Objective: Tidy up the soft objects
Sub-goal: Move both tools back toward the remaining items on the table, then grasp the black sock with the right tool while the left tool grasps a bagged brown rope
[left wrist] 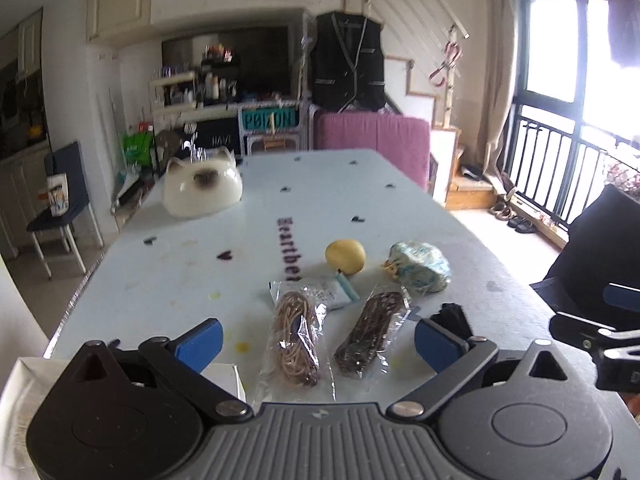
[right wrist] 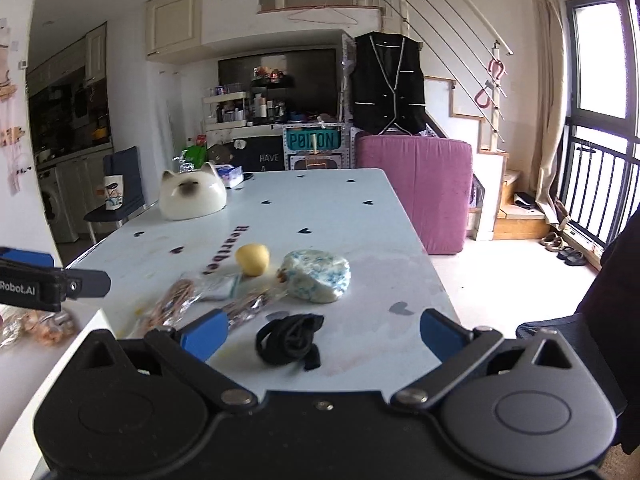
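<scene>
Two clear bags lie on the white table (left wrist: 180,280): one of tan cord (left wrist: 294,338), one of dark cord (left wrist: 370,332). Both sit between the wide blue pads (left wrist: 200,344) of my left gripper (left wrist: 318,344), which is open and touches neither. Behind them rest a small white packet (left wrist: 332,294), a yellow ball (left wrist: 346,257) and a blue-white soft bundle (left wrist: 420,266). My right gripper (right wrist: 320,338) is open around a black strap (right wrist: 292,340) lying on the table. The yellow ball (right wrist: 252,259) and bundle (right wrist: 316,275) lie beyond it.
A white cat-shaped dome (left wrist: 202,192) stands at the table's far left. A white box (left wrist: 24,384) sits at the near left edge. A pink cushion (left wrist: 372,142) stands past the table's far end, a dark chair (left wrist: 596,240) on the right.
</scene>
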The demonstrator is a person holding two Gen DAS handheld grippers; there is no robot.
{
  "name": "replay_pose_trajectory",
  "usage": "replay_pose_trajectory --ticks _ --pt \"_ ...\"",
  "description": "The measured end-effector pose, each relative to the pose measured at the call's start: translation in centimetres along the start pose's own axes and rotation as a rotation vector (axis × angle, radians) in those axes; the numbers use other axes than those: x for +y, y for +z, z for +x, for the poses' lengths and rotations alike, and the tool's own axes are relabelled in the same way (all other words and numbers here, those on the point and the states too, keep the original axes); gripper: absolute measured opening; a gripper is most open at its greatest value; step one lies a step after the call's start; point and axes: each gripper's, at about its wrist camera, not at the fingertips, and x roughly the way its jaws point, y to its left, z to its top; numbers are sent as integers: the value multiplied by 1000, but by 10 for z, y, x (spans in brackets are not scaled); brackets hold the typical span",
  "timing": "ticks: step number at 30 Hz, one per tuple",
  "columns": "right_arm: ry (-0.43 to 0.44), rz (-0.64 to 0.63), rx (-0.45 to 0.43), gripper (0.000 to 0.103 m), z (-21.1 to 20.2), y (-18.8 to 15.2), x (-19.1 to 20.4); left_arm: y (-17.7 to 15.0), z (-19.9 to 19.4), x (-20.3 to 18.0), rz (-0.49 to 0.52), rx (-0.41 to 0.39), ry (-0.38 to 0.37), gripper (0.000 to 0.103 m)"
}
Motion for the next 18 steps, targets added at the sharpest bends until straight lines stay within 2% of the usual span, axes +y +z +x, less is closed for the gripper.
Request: replay_pose_trajectory --ticks 2,3,5,15,18 --pt "14 2 9 98 12 0 -3 2 16 4 -14 26 1 96" --pt "9 11 18 89 19 0 -4 3 24 6 -20 37 4 96" --pt "21 36 52 79 35 0 -7 4 36 10 -32 46 5 96" --pt "129 359 190 77 107 4 -32 1 87 24 -41 106 -11 96" --pt "142 386 228 76 125 4 -28 -2 97 28 -53 123 -14 96"
